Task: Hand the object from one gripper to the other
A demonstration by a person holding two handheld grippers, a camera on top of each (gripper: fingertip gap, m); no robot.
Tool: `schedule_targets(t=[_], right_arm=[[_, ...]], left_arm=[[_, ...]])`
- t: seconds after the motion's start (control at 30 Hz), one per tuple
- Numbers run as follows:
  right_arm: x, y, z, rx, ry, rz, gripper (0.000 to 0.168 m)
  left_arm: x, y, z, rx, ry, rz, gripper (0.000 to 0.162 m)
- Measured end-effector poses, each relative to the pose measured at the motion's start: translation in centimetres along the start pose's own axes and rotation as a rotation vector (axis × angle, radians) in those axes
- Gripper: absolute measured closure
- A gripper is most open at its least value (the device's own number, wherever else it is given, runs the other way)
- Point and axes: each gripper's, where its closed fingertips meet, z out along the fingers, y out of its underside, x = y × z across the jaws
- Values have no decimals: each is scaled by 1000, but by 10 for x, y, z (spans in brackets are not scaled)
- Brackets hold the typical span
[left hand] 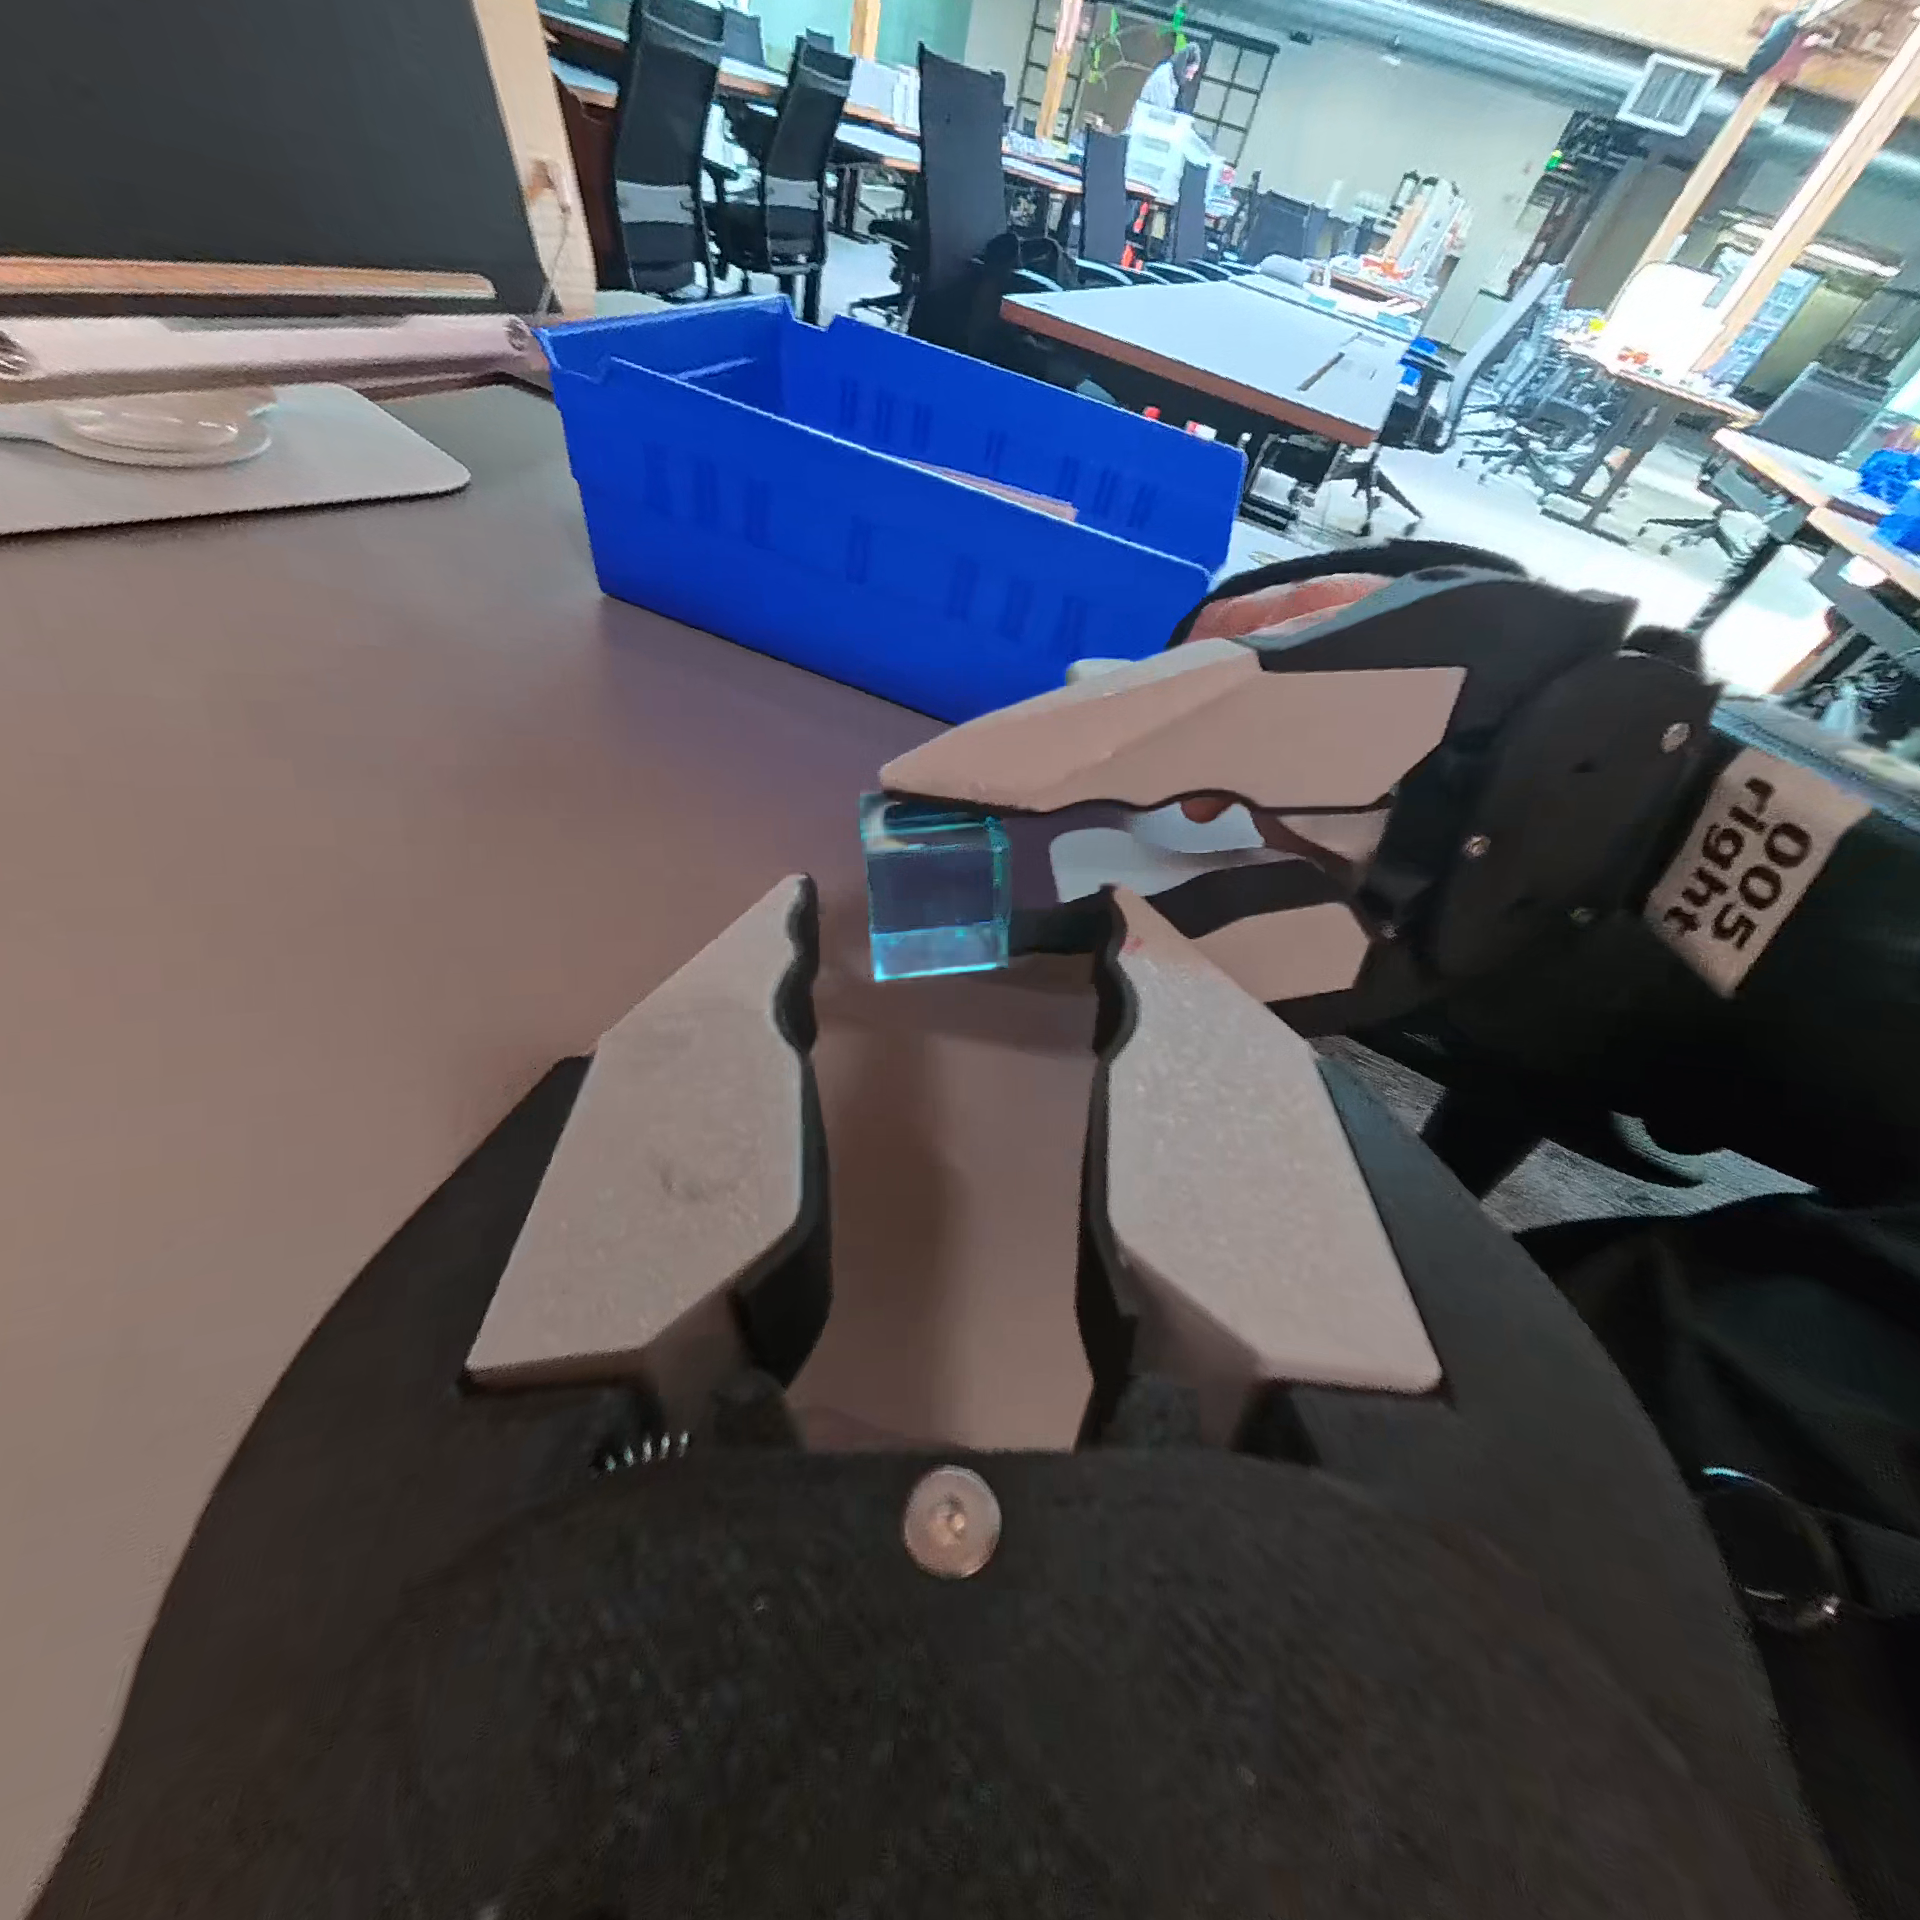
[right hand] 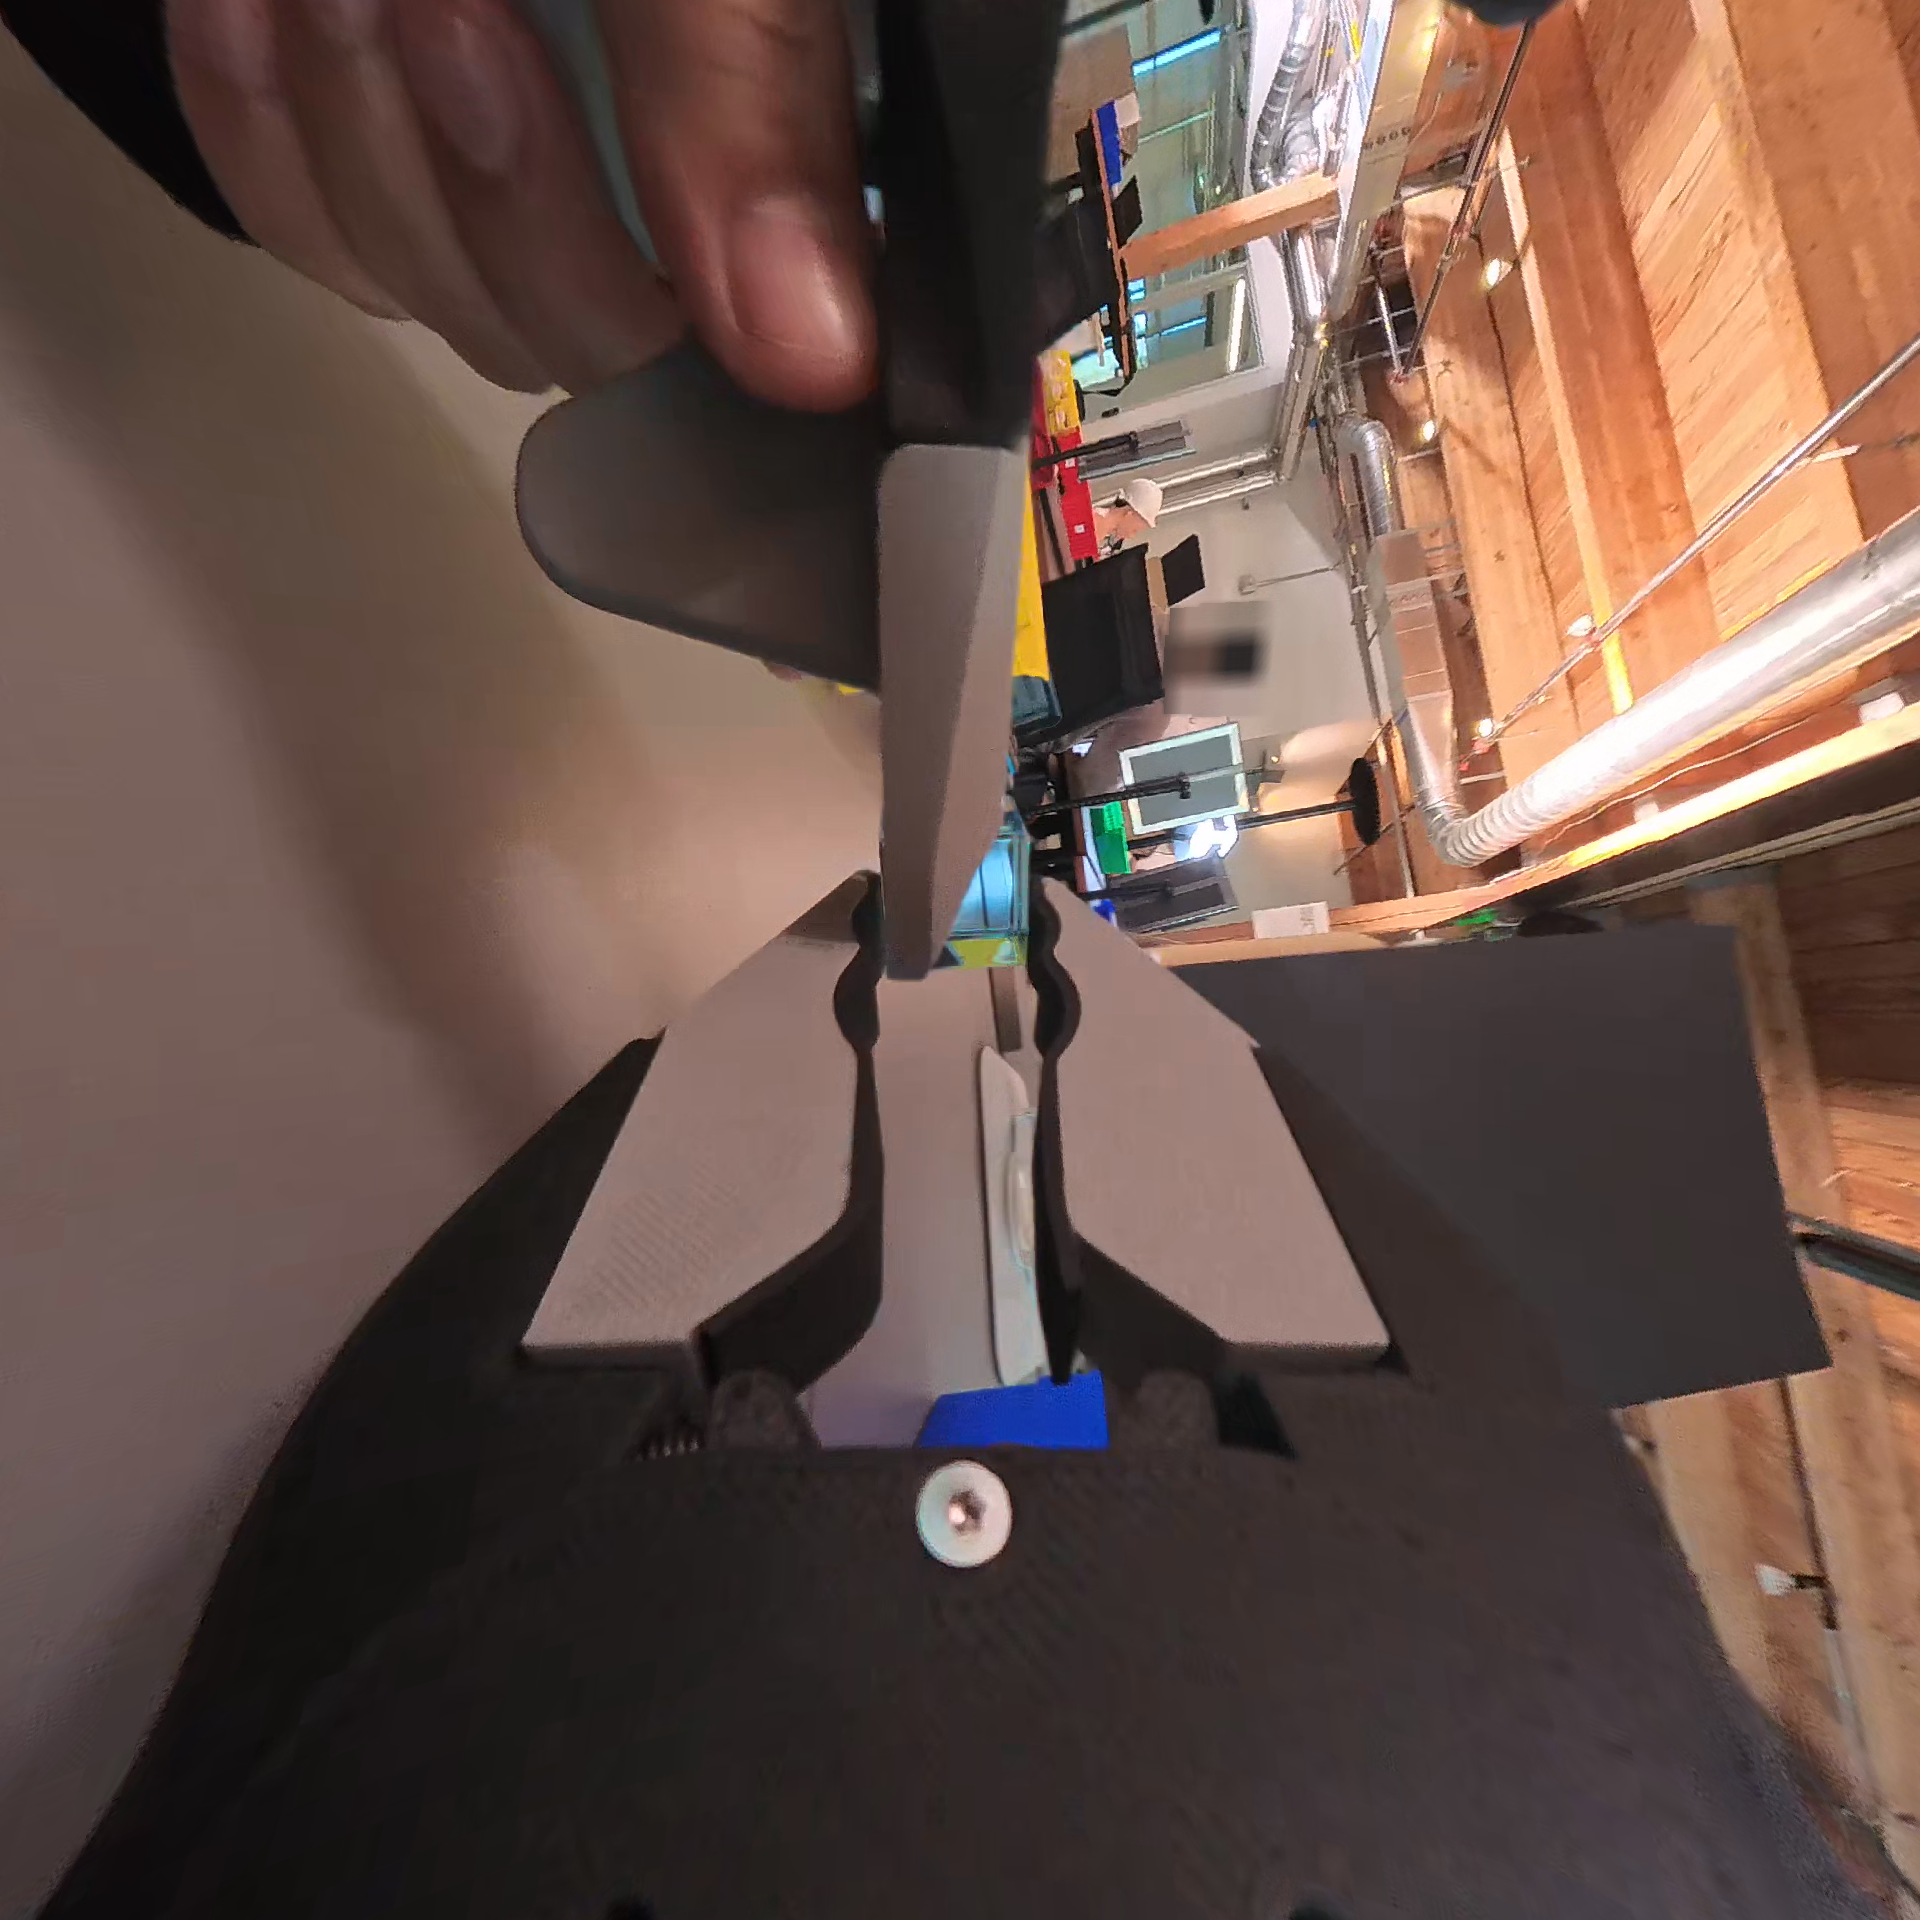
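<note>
The translucent blue cube point(left hand: 938, 902) is clamped, above the tabletop point(left hand: 312, 779), by the sideways-turned right gripper point(left hand: 951, 894). The left gripper point(left hand: 961, 935) is held spread just before it.

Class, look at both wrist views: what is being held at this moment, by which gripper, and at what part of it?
The right gripper holds the clear blue cube, pinched across its top and bottom faces. The left gripper is open just before the cube, not gripping it.
</note>
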Motion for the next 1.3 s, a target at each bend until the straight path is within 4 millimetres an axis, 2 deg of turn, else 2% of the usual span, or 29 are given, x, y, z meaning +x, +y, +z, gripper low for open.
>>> schedule_targets(t=[0.1, 0.23, 0.33, 0.4, 0.53, 0.6, 0.67, 0.77, 0.83, 0.93, 1.07, 1.13, 1.23, 1.3], right_arm=[[-2, -4, -1, -3, 18, -50, 144], [0, -8, -4, 29, 11, -10, 144], [1, -6, -9, 48, -94, 130, 139], [4, -5, -16, 87, -186, 264, 145], [17, -1, -27, 188, -377, 673, 136], [24, -5, -30, 258, -475, 921, 128], [27, -13, -32, 326, -591, 1133, 116], [27, -26, -36, 411, -741, 1321, 112], [25, -24, -27, 376, -692, 1326, 114], [13, -14, -14, 259, -581, 1196, 114], [-2, -21, -7, 213, -568, 1106, 127], [-3, -18, -4, 194, -527, 1085, 142], [-1, -18, -6, 209, -530, 1081, 142], [1, -20, -9, 235, -581, 1145, 142]], left_arm=[[-2, 1, 1, 4, -23, 54, 137], [-1, -1, -2, -9, -23, 116, 137], [-2, -6, -5, 12, -79, 252, 137], [-12, -14, -10, 34, -189, 399, 137], [-27, -31, -24, 53, -477, 780, 137], [-21, -42, -29, 93, -608, 1015, 137], [-13, -43, -28, 84, -687, 1198, 138], [-12, -36, -21, 5, -749, 1316, 138], [-13, -31, -16, -44, -757, 1333, 138], [-14, -22, -10, -124, -738, 1310, 138], [-9, -16, -5, -144, -706, 1274, 138], [-8, -16, -5, -143, -704, 1280, 138], [-4, -17, -4, -102, -689, 1274, 137], [-4, -18, -5, -89, -670, 1253, 134]])
